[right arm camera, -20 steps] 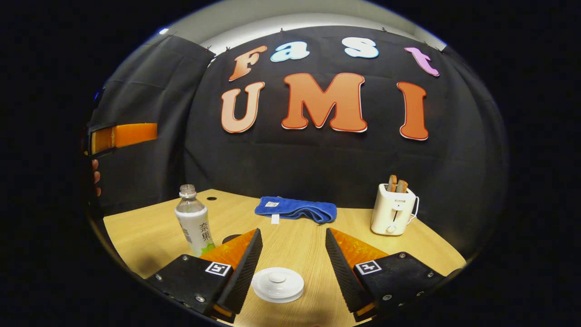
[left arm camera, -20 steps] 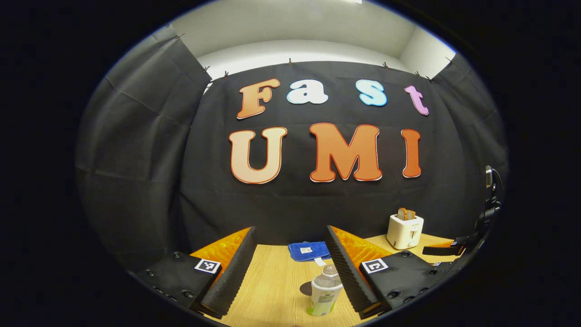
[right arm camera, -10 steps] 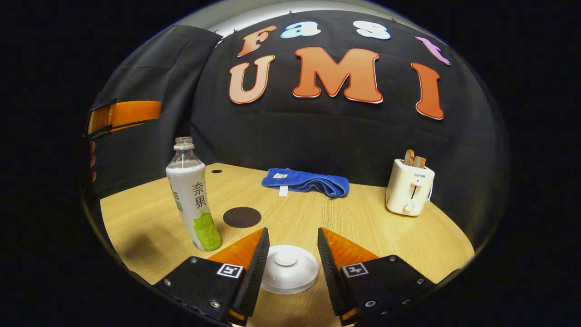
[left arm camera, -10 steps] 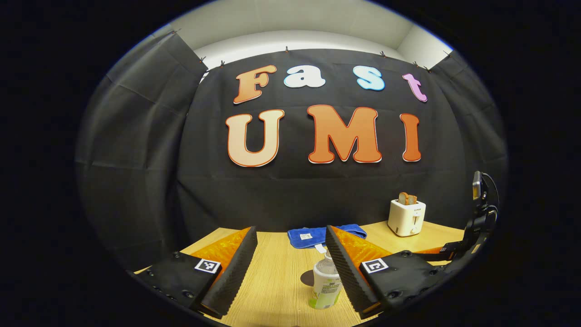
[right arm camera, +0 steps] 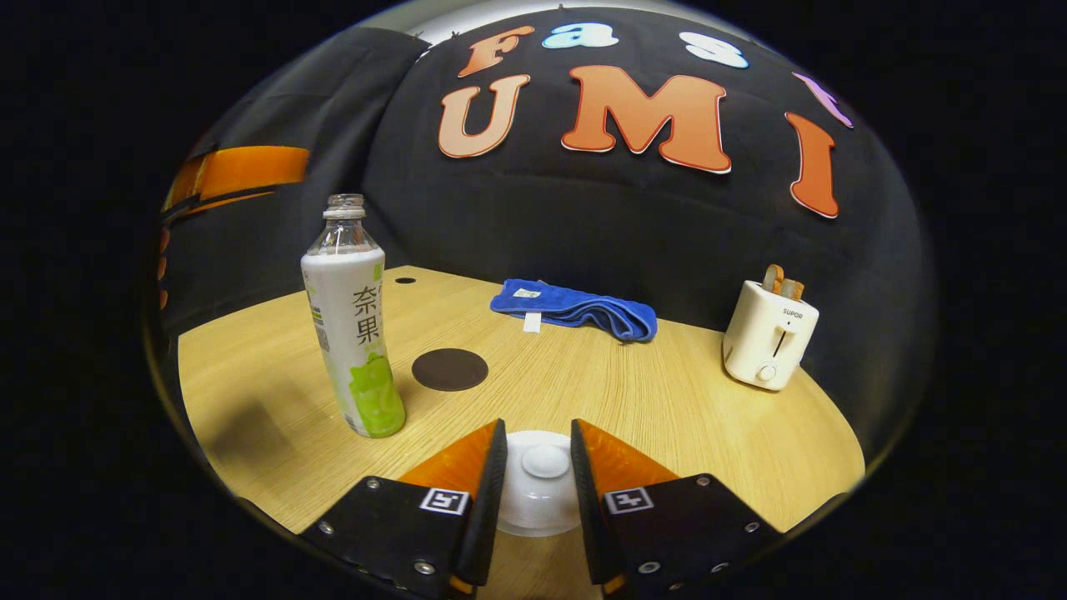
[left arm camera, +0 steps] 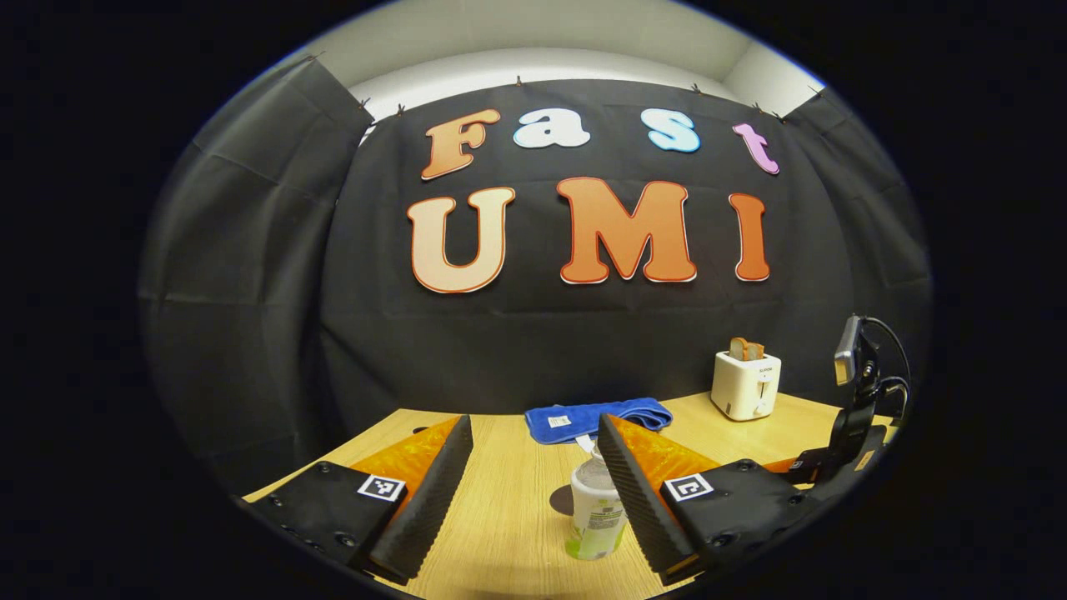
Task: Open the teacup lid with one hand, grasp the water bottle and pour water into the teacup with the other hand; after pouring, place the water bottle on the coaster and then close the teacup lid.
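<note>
My right gripper (right arm camera: 538,483) has come down and in over the teacup lid (right arm camera: 542,467) since a second ago. Its fingers have narrowed from a wide spread to a slim gap with the lid's knob between them, but I cannot tell whether the pads touch the knob yet. The lid still sits in place near the front edge of the table (right arm camera: 667,400).

My left gripper (left arm camera: 533,492) has dropped lower too, fingers still wide apart, and the water bottle (left arm camera: 595,510) now stands just beside the inner face of its right finger; I see no contact. In the right gripper view the bottle (right arm camera: 353,329) stands upright, uncapped, left of the dark round coaster (right arm camera: 450,369), close to it but apart.

The blue towel (right arm camera: 575,308) and the white toaster (right arm camera: 769,336) sit at the back where they were.
</note>
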{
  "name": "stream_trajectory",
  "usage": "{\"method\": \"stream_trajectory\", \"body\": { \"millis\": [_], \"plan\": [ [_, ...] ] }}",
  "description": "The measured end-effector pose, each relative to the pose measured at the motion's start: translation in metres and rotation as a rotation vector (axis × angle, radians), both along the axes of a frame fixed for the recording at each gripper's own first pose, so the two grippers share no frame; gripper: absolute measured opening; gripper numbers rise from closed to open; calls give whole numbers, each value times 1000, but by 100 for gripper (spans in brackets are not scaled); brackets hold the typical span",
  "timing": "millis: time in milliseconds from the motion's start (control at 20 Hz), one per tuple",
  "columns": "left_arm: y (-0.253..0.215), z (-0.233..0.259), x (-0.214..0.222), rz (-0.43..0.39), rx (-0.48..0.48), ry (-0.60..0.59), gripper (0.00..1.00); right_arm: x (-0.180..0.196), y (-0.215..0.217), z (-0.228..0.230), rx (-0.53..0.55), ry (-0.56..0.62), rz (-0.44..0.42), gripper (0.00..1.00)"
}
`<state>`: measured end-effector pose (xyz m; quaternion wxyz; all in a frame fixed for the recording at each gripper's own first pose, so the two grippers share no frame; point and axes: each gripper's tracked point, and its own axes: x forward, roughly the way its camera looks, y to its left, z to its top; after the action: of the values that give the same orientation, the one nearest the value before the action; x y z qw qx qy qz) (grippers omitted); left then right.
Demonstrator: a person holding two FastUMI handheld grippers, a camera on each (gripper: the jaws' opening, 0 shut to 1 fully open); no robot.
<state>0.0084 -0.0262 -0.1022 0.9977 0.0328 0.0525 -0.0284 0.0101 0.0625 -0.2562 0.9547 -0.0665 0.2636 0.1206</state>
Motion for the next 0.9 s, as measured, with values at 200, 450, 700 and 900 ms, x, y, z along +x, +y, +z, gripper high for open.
{"method": "stream_trajectory", "body": {
  "millis": [200,450,700,900],
  "plan": [
    [0,-4,1,0,-10,9,96,0,-3,1,-17,1,-1,32],
    [-10,-14,-2,-44,-35,33,96,3,-1,8,35,-16,1,22],
    [-24,-29,-5,-95,-78,73,96,6,-2,36,57,-92,7,20],
    [-32,-51,-9,-126,-85,126,97,4,-1,66,58,-160,11,20]
  ]
}}
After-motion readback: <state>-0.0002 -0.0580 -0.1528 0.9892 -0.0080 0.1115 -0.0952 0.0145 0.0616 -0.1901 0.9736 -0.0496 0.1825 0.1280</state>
